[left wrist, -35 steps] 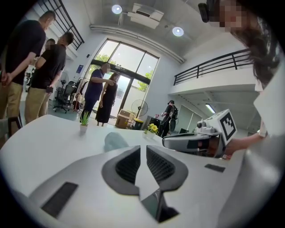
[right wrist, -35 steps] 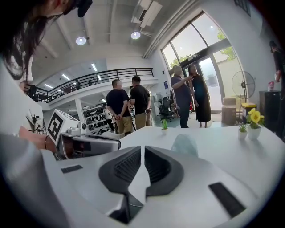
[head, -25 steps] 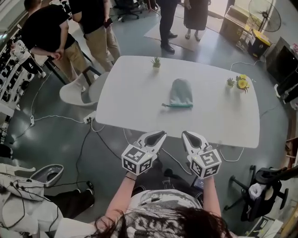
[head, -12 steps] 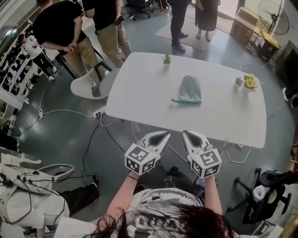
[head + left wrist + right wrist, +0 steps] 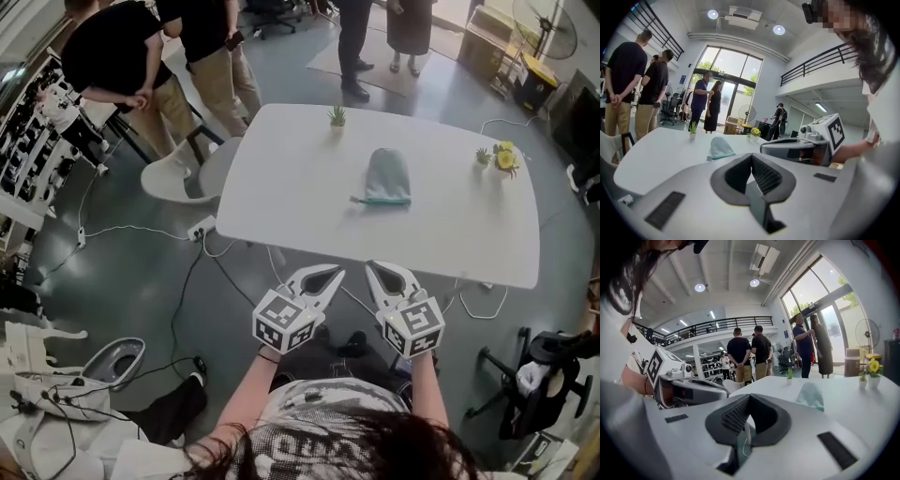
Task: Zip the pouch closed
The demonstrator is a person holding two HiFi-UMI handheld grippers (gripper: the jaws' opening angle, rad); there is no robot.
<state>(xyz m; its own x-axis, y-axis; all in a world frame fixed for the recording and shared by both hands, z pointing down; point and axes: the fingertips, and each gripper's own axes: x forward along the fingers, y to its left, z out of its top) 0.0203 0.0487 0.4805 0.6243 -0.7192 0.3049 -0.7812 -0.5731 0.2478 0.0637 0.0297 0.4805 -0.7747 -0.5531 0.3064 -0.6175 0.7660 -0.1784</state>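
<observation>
1. Both sets of fingers are closed on nothing. On the left gripper (image 5: 322,276) and the right gripper (image 5: 382,273) alike, the pads meet with only air ahead.
2. The pouch (image 5: 386,174) lies flat on the white worktop (image 5: 291,187), its teal zipper edge (image 5: 386,200) facing me. Both grippers hang side by side, well short of the pouch.
3. Compared with a second ago, the pouch sits where it did. My fingertips, which then overlapped the worktop edge nearest the pouch, now show just off that edge.
4. I judge zipping has not begun. I must reach in and open up. One gripper should pin the pouch while the other takes the pull tab (image 5: 355,199) at the pouch's left corner. From here I cannot tell how far the zip is open.
</observation>
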